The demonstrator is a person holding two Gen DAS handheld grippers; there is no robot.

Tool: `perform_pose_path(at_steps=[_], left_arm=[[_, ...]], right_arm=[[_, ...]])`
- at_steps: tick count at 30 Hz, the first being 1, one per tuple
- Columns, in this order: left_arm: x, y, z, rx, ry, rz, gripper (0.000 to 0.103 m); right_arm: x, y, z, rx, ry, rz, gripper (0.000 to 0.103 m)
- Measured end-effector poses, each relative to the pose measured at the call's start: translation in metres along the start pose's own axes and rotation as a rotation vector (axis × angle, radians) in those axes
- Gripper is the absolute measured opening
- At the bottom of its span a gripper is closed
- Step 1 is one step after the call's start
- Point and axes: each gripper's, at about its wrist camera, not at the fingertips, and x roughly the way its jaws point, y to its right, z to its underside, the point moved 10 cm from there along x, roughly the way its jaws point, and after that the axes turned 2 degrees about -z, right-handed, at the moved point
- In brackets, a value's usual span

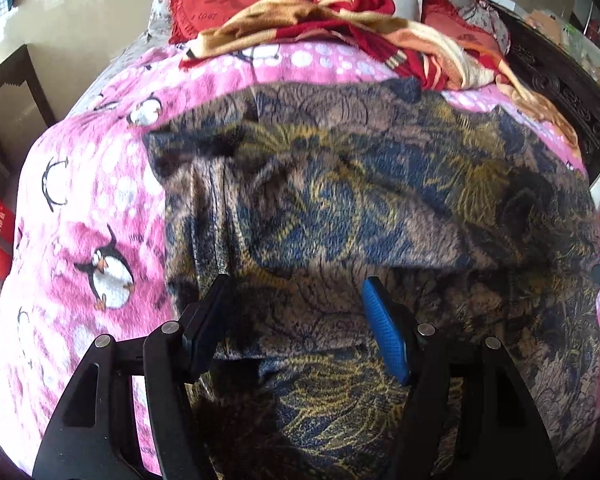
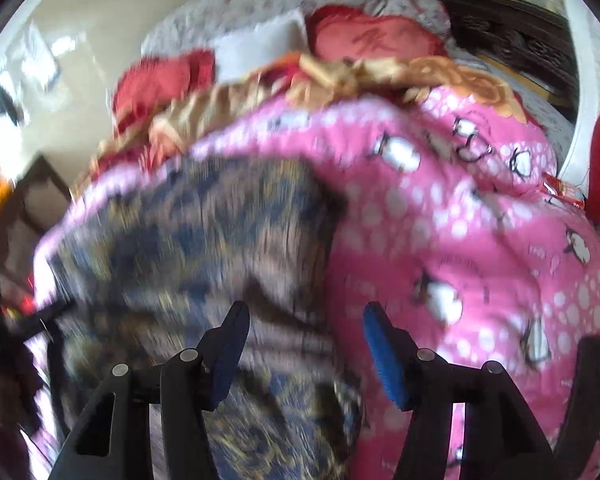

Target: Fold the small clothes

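Patterned garment [image 1: 340,200] lies beneath both hand-held grippers, left [image 1: 296,320] and right [image 2: 304,340], jaws spread.

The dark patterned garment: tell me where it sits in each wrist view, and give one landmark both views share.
Left wrist: the dark patterned garment fills the centre and right, running under the open left gripper.
Right wrist: it lies left of centre, blurred, reaching the open right gripper.
Shared landmark: the pink penguin blanket beneath it.
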Motion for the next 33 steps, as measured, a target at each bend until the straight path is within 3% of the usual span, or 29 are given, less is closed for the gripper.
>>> perform_pose_path(at_steps=[2, 4, 7, 9, 12, 16, 18, 24, 27, 30, 33], left_arm=[[-0.006, -0.003, 0.007, 0.006, -0.009, -0.022, 0.067], [-0.021, -0.006, 0.012, -0.007, 0.003, -0.002, 0.067], [-0.045, -0.018, 0.024, -0.03, 0.018, 0.003, 0.067], [-0.06, -0.024, 0.034, -0.04, 0.036, 0.012, 0.067], [-0.085, -0.031, 0.055, -0.039, 0.054, 0.024, 0.067], [-0.113, -0.031, 0.087, -0.027, 0.06, 0.031, 0.067], [-0.125, -0.03, 0.101, -0.022, 0.066, 0.032, 0.067], [-0.149, -0.041, 0.153, -0.032, 0.04, 0.021, 0.067], [-0.156, -0.05, 0.175, -0.035, 0.029, 0.005, 0.067], [-0.159, -0.061, 0.197, -0.047, -0.008, 0.002, 0.067], [-0.161, -0.076, 0.216, -0.097, -0.035, -0.001, 0.067]], right_arm=[[0.023, 0.006, 0.023, -0.057, -0.075, 0.091, 0.044], [0.027, 0.013, 0.032, -0.121, -0.074, 0.135, 0.044], [0.0, 0.019, 0.033, -0.112, -0.061, 0.158, 0.044], [-0.022, 0.015, 0.038, -0.106, -0.054, 0.105, 0.044], [-0.059, -0.001, 0.06, -0.095, -0.094, -0.079, 0.048], [-0.098, -0.014, 0.104, -0.126, -0.171, -0.205, 0.059], [-0.112, -0.021, 0.132, -0.14, -0.223, -0.25, 0.06], [-0.133, -0.025, 0.211, -0.182, -0.346, -0.263, 0.06], [-0.134, -0.035, 0.236, -0.154, -0.346, -0.28, 0.067], [-0.124, -0.037, 0.262, -0.146, -0.388, -0.244, 0.069], [-0.131, -0.042, 0.269, -0.162, -0.334, -0.252, 0.069]])
